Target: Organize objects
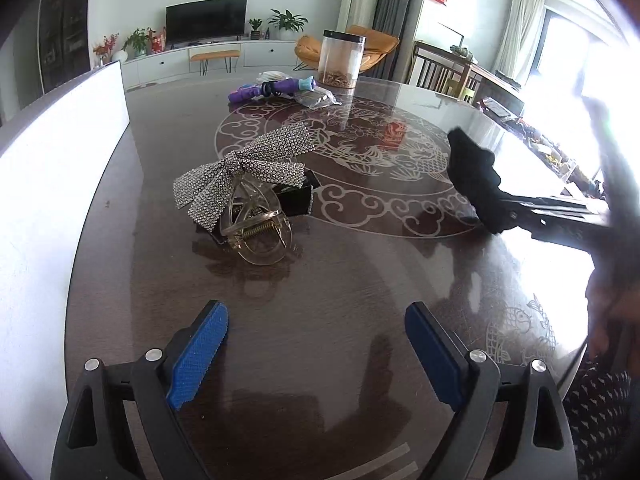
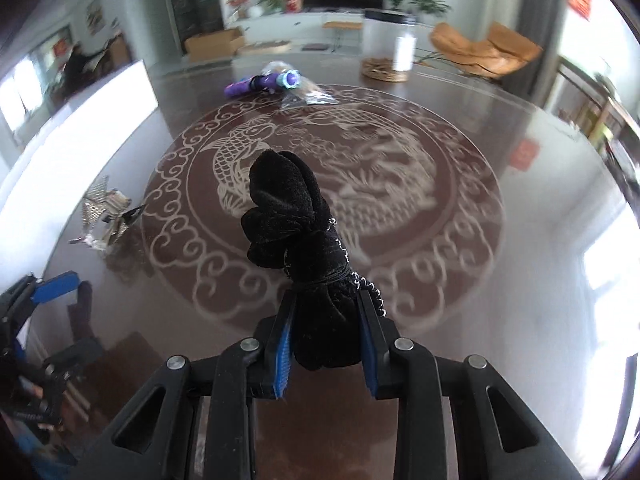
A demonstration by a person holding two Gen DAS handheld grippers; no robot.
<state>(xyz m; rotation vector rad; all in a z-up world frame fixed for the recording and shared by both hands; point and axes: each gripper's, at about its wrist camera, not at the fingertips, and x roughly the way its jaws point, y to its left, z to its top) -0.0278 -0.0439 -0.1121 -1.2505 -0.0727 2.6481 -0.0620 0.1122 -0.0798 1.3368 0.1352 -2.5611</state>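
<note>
My right gripper [image 2: 326, 312] is shut on a black velvet hair bow [image 2: 292, 220] and holds it above the dark round table [image 2: 500, 280]. The bow [image 1: 476, 180] and the right gripper [image 1: 516, 210] also show at the right of the left wrist view. My left gripper [image 1: 316, 336] is open and empty, low over the table's near edge. Ahead of it lie a rhinestone bow clip [image 1: 248, 164], a clear claw clip [image 1: 256, 232] and a small black box [image 1: 296, 198], touching each other. They show in the right wrist view at the left [image 2: 104, 216].
A purple toy [image 1: 272, 88] with plastic bags [image 1: 316, 98] lies at the far side. A clear lidded jar [image 1: 342, 60] stands behind it. A white board [image 1: 60, 176] stands along the table's left edge. The person's sleeve [image 1: 600, 408] is at the right.
</note>
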